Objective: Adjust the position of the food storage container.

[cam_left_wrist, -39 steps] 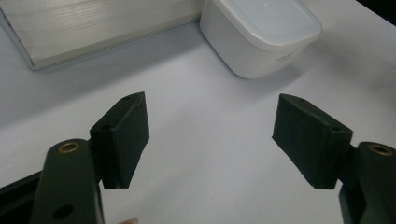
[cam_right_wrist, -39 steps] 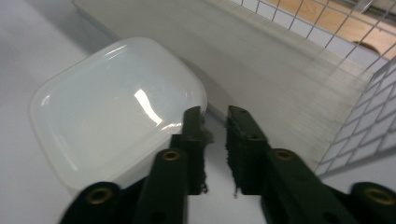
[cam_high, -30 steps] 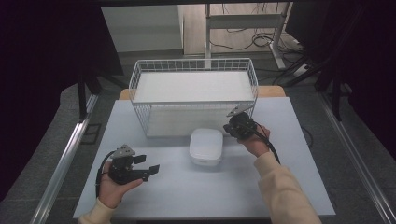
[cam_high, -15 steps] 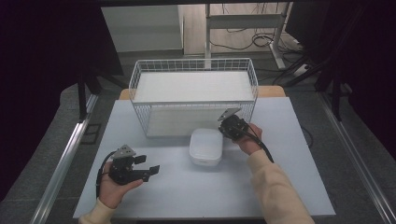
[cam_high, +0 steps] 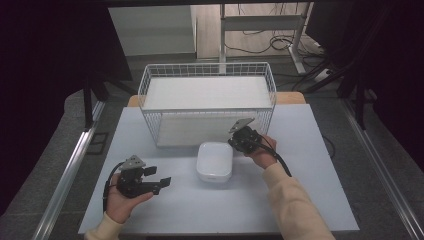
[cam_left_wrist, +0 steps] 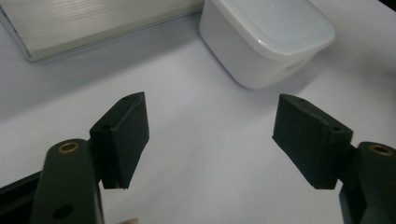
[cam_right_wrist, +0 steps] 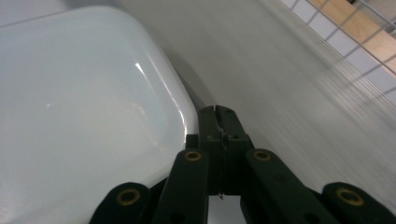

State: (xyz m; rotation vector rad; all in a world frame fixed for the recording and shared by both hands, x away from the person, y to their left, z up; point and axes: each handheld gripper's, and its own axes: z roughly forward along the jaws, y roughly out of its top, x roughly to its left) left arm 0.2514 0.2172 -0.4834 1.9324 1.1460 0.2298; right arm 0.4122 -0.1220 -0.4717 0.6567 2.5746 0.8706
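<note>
While the right claw sits with its jaws pressed fully together and nothing between them, its tip is just beside the far right corner of the white lidded box, low over the surface; whether it touches the box I cannot tell. That box lies lid-on near the middle of the surface, just in front of the wire basket. Left claw hovers at the near left, well apart from the box, jaws spread wide and empty, pointing toward it.
</note>
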